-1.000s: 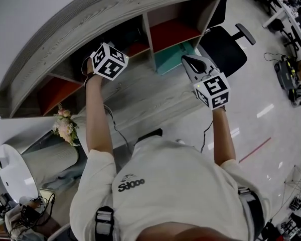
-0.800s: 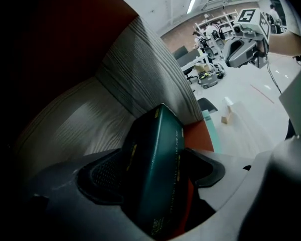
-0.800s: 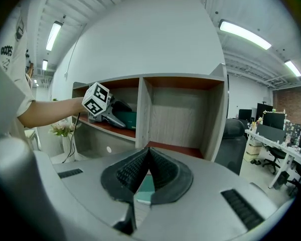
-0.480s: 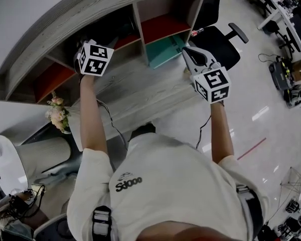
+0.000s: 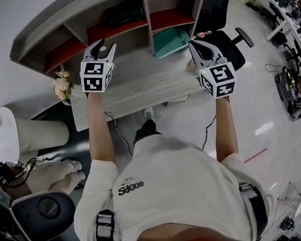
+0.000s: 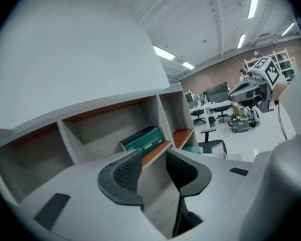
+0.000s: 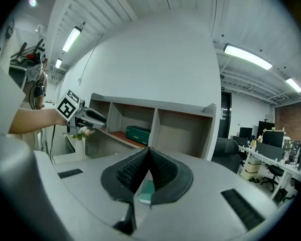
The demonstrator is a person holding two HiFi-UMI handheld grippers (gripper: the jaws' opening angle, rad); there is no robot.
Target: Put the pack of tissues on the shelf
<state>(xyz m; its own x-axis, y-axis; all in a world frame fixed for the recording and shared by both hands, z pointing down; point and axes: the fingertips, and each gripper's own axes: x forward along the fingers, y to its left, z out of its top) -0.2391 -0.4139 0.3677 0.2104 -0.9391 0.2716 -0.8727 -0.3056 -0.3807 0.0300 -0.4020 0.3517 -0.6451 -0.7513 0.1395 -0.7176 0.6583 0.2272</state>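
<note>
Already the green pack of tissues (image 5: 123, 15) lies flat in the shelf's (image 5: 65, 16) middle compartment, long side along the back wall. Left gripper (image 5: 104, 45) jaws have just been closing, slightly apart, empty; right gripper (image 5: 198, 46) is closed, empty

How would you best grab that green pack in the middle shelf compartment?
Probably from the open front, since the compartment is closed above, behind and at both sides. The green pack lies flat with a long face outward, so pinch its left end, where free room shows.

One tissue pack (image 5: 123, 15), two claws (image 5: 105, 45) (image 5: 195, 47)
</note>
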